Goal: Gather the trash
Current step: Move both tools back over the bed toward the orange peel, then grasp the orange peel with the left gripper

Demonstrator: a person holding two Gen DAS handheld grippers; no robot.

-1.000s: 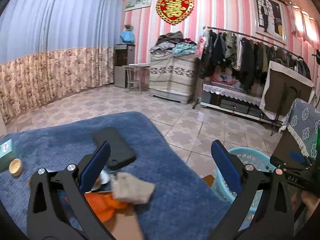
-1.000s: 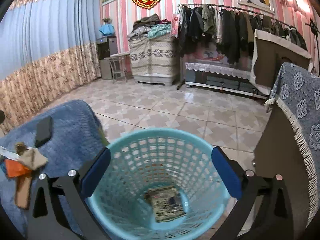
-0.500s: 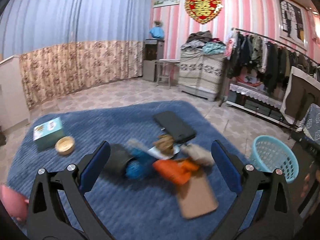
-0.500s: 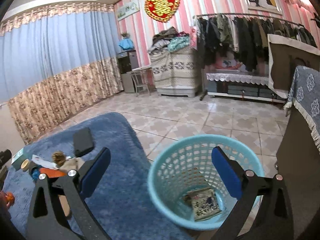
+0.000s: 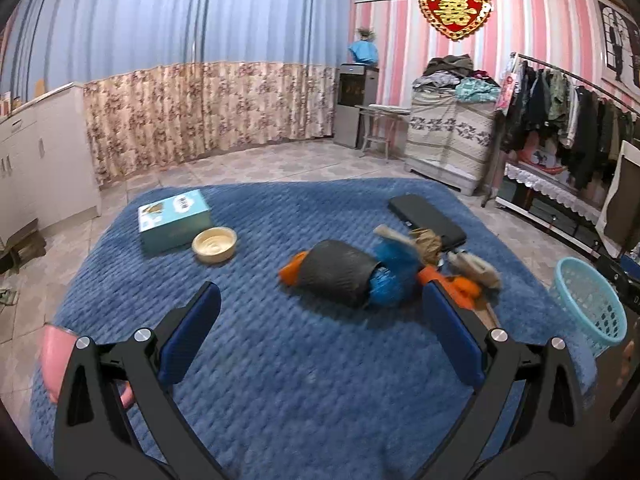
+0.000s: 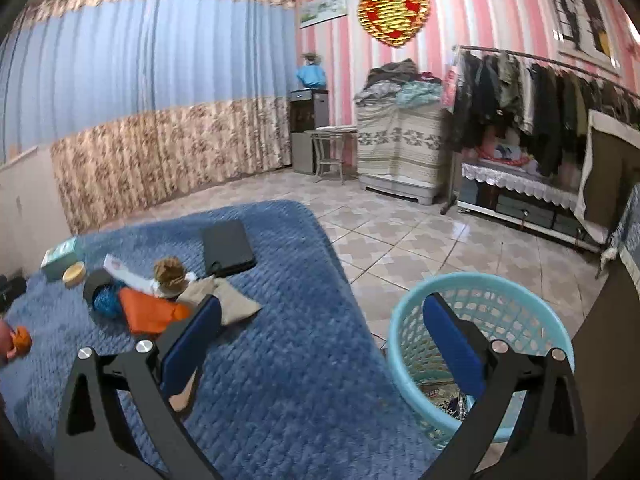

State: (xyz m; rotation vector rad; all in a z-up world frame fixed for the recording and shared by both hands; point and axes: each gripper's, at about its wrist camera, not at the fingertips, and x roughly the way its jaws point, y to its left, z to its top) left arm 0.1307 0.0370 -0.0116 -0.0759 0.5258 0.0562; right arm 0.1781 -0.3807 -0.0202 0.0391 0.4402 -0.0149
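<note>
Left gripper had swung from basket back over the trash pile ahead, jaws wide, empty; right gripper also gaped empty, basket beneath its right finger. Next pickup pending.

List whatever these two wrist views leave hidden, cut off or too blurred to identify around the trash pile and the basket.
- Brown flat piece: right view, mostly hidden behind the right gripper's open jaws.
- Basket contents: right view, printed item partly covered by the same gripper; unidentifiable.
- Blue crumpled item: left view, motion-blurred, part inside the dark cylinder.
- Pink object: left view, behind the left gripper, also open; unidentifiable.
</note>
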